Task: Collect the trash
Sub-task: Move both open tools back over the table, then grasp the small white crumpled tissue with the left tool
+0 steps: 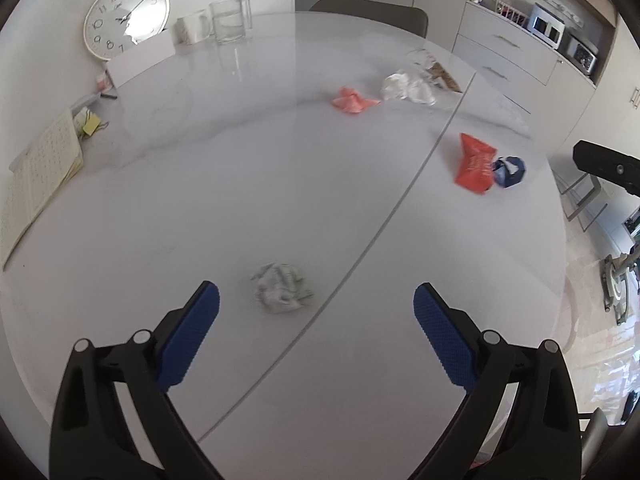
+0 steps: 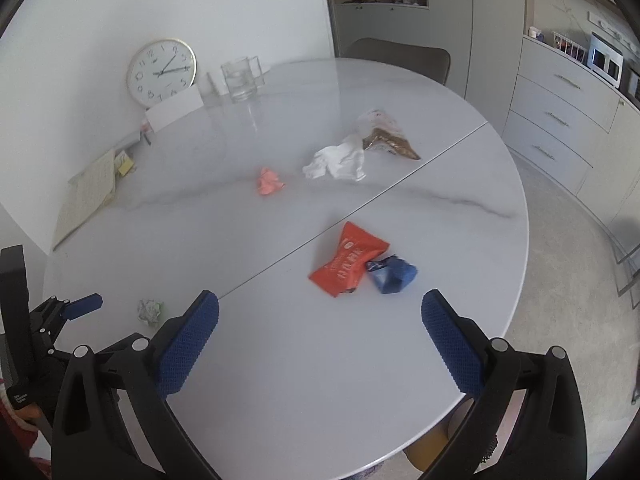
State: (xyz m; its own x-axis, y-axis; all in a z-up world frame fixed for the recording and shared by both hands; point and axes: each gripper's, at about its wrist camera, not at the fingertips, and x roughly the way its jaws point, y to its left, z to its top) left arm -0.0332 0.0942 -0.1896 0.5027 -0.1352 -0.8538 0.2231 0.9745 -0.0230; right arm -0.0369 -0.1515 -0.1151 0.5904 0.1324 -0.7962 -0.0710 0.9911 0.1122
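Trash lies on a round white table (image 1: 240, 184). A crumpled grey-white paper ball (image 1: 282, 288) sits just ahead of my open, empty left gripper (image 1: 316, 300); it also shows in the right wrist view (image 2: 150, 311). A red wrapper (image 2: 348, 266) and a blue wrapper (image 2: 394, 274) lie touching, ahead of my open, empty right gripper (image 2: 320, 308). Farther off are a pink crumpled paper (image 2: 270, 182), a white crumpled tissue (image 2: 338, 162) and a clear bag with brown contents (image 2: 388, 138). The left gripper (image 2: 82, 306) shows at the left edge of the right wrist view.
A wall clock (image 2: 162, 72), a white card (image 2: 174, 114), a glass jug (image 2: 240, 78) and a mug (image 1: 194, 28) stand at the table's far side. A notepad (image 2: 86, 196) lies left. A chair (image 2: 400, 58) stands behind the table; drawers (image 2: 560, 116) are right.
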